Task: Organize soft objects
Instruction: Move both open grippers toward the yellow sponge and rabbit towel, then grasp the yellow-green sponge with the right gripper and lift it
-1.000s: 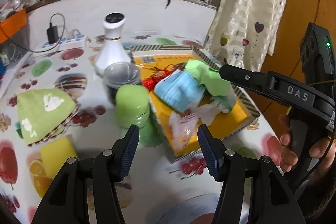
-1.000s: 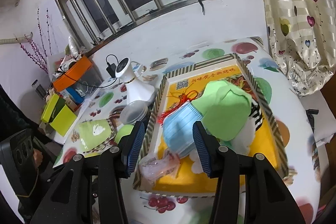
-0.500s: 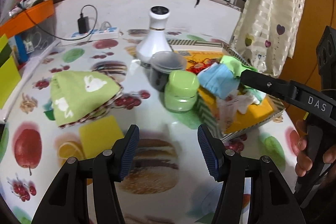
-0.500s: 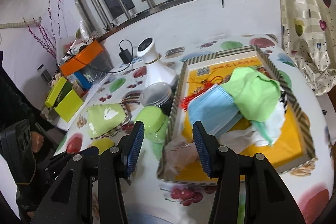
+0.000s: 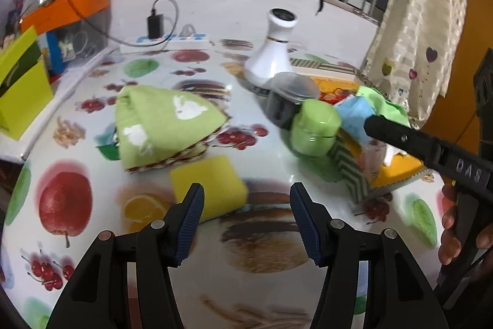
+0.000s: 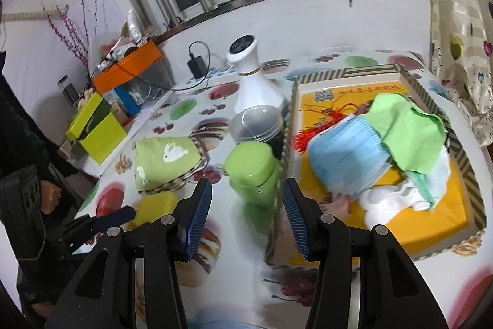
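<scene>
A yellow sponge (image 5: 207, 186) lies flat on the fruit-printed worktop (image 5: 77, 205), just ahead of the left gripper (image 5: 245, 224), whose two blue-padded fingers stand apart with nothing between them. In the right wrist view the same sponge (image 6: 157, 204) sits just beyond that gripper's tips. Touching the sponge's far edge is a folded green cloth (image 5: 163, 125) printed with white rabbits, resting on a woven mat whose edge peeks out beneath it.

To the right of these stands a lime-green lidded jar (image 6: 251, 171), with a dark jar under a clear lid (image 6: 257, 124) just behind it and a white vase-shaped device (image 6: 251, 82) behind that. The green jar stands just beside the wall of a shallow tray (image 6: 450, 141) with a zigzag-patterned rim and a yellow floor. Piled in the tray are a blue face mask (image 6: 345, 156), a light green cloth (image 6: 409, 134) lying partly over it, and white soft items (image 6: 391, 199) beneath (what exactly they are is hard to tell).

The right gripper (image 6: 248, 211) hangs over the worktop near the green jar, its fingers likewise parted and empty. A person's hand (image 5: 453, 224) grips its handle at the right edge of the left wrist view.

At the back left, an orange box (image 6: 129, 68), lime-green boxes (image 6: 95, 131) and a power strip with a black charger (image 5: 154, 25) line the wall.
</scene>
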Tool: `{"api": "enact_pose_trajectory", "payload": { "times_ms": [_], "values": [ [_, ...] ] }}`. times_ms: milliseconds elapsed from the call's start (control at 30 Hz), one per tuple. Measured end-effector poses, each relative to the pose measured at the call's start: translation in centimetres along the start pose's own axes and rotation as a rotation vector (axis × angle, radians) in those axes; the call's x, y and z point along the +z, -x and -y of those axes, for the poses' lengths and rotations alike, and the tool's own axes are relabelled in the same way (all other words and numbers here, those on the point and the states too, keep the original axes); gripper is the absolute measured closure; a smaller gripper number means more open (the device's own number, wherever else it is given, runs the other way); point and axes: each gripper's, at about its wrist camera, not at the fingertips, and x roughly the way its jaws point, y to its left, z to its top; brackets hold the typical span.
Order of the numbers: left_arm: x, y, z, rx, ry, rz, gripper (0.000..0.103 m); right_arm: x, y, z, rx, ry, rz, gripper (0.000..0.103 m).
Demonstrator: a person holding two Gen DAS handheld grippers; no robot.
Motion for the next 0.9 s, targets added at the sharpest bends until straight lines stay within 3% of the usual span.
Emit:
{"api": "enact_pose_trajectory", "payload": {
  "times_ms": [500,900],
  "values": [
    [-1.0,0.9,-8.8,0.093,0.169,0.008,0.045,-1.1,-3.9,-4.4,0.077,0.088,-0.074,0.054],
    [-1.7,0.6,-11.2,0.104,0.22,0.0,0.045,-2.2,-7.5,-8.3,0.166,0.168,-0.178,0.053]
  ]
}}
